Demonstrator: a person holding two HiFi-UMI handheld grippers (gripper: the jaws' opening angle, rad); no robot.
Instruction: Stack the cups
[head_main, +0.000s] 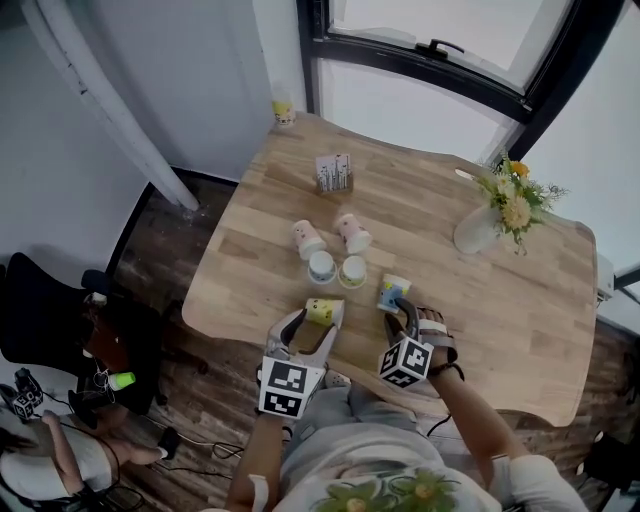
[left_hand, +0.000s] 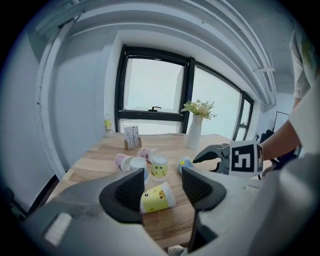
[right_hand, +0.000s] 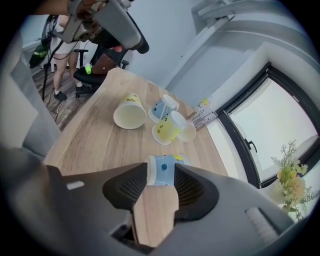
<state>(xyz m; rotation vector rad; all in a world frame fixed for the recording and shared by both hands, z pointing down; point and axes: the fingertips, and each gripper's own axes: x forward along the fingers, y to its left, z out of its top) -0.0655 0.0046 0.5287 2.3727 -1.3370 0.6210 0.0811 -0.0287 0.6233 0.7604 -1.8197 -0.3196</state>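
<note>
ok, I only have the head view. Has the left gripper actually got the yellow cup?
Observer: No. In the left gripper view the left gripper is open. The yellow cup lies on its side between the jaws, with a gap to the pad at that view's right.
Operator: And the right one?
Observer: The right gripper has the blue cup, on its side on the wooden table, and its pads appear to meet it on both sides.
Operator: Which way does the yellow cup open?
Observer: Its mouth faces the right gripper's camera.
</note>
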